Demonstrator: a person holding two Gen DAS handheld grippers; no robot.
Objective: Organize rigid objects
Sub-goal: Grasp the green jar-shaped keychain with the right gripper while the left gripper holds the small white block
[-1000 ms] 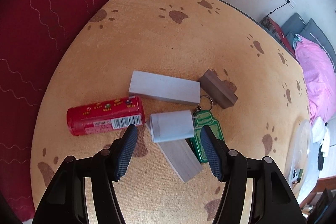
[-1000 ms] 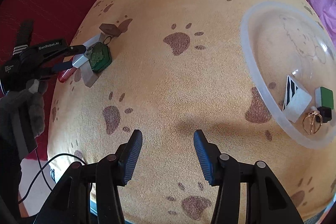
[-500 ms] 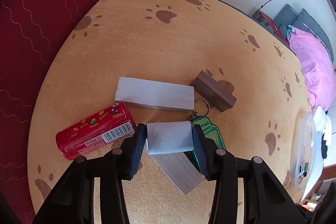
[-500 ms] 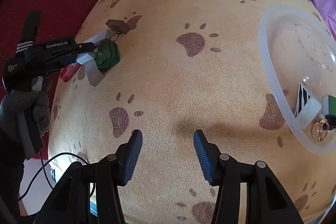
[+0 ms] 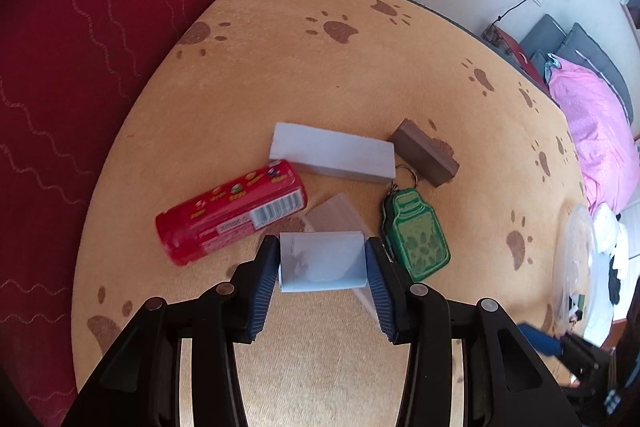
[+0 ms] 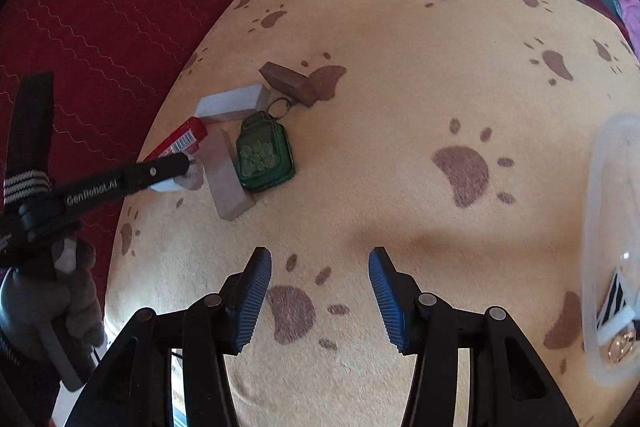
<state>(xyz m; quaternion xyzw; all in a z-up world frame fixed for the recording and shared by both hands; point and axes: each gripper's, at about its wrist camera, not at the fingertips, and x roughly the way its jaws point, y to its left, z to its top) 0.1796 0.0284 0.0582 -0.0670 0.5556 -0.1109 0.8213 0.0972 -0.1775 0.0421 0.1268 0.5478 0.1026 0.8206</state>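
Note:
My left gripper is shut on a small pale blue block and holds it just above the pile; it also shows in the right wrist view. Below lie a red tube, a long white block, a grey block, a dark brown block and a green jar-shaped keychain. My right gripper is open and empty over bare cloth, well right of the pile.
The table wears a yellow paw-print cloth. A clear round plastic tray at the right edge holds a striped card and small items. A red carpet lies left. A pink blanket lies far right.
My left gripper closed on the pale blue block and lifted it toward me off the grey block. The right gripper's view shifted left, so the tray slid toward the right edge.

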